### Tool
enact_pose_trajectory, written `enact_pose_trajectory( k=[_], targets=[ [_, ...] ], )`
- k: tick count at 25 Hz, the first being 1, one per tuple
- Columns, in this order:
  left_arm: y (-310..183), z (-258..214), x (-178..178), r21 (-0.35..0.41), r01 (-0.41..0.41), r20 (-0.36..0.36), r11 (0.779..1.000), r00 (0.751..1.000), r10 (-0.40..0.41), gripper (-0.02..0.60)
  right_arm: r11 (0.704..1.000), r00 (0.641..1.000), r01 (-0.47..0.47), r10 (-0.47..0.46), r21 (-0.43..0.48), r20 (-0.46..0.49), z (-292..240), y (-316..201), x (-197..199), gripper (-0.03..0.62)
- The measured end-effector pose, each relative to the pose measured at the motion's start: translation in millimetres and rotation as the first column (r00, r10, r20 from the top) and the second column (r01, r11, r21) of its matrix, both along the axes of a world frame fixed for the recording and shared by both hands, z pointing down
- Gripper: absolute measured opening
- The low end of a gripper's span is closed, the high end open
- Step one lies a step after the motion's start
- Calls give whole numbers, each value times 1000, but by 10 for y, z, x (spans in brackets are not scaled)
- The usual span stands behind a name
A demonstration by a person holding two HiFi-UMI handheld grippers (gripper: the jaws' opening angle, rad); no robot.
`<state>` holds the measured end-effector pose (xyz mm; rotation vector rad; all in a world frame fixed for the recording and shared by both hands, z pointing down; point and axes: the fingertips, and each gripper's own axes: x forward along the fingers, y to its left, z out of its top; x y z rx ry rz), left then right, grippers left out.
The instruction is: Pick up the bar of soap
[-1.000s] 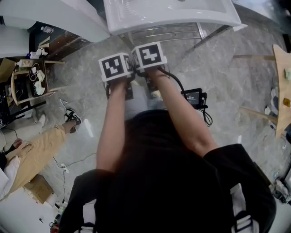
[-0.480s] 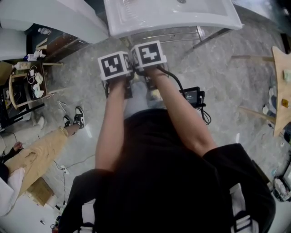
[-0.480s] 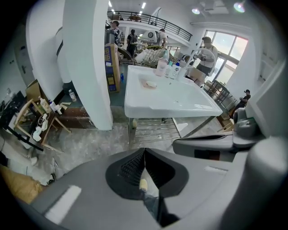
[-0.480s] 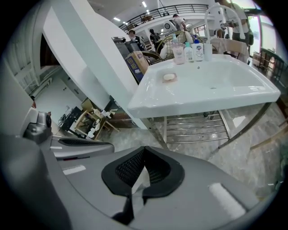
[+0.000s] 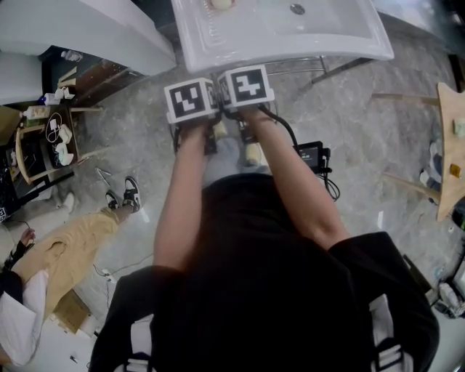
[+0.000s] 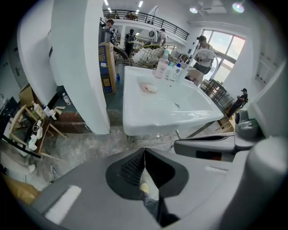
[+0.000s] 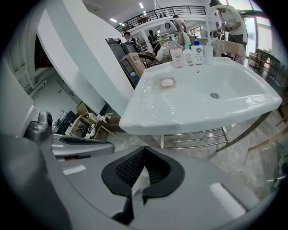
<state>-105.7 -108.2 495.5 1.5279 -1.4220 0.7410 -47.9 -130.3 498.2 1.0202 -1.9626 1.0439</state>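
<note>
A pale pink bar of soap (image 7: 167, 82) lies on the left ledge of a white sink (image 7: 234, 96); the left gripper view shows the soap (image 6: 149, 87) too, and the head view catches the soap (image 5: 220, 3) at its top edge. Both grippers hang side by side in front of the sink's near rim, well short of the soap. My left gripper (image 6: 144, 152) is shut with nothing between its jaws. My right gripper (image 7: 142, 152) is shut and empty as well. In the head view the marker cubes of the left gripper (image 5: 192, 102) and right gripper (image 5: 247, 87) hide the jaws.
Bottles (image 7: 188, 53) stand at the sink's back edge. A metal rack (image 7: 193, 137) sits under the basin. A white column (image 6: 78, 63) rises to the left. A seated person's leg (image 5: 73, 247) and wooden stools (image 5: 43, 142) are at left, a wooden table (image 5: 450, 145) at right.
The view has shifted toward the sink: both grippers sit closer to its near rim, and the soap now shows at the top of the head view. The jaws stayed shut.
</note>
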Motion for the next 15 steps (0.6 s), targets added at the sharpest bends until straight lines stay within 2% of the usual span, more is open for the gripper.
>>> enact_pose_trajectory(
  k=[8, 11, 15],
  targets=[
    [-432, 29, -99, -13, -47, -25, 999, 999, 47, 3, 999, 999, -42, 42, 24, -3, -22, -458, -134, 15],
    [-532, 70, -150, -24, -55, -8, 998, 998, 55, 3, 999, 999, -49, 49, 8, -11, 11, -538, -138, 15],
    [-697, 76, -152, -15, -76, -34, 997, 997, 75, 6, 998, 998, -61, 61, 12, -32, 30, -679, -171, 15]
  ],
)
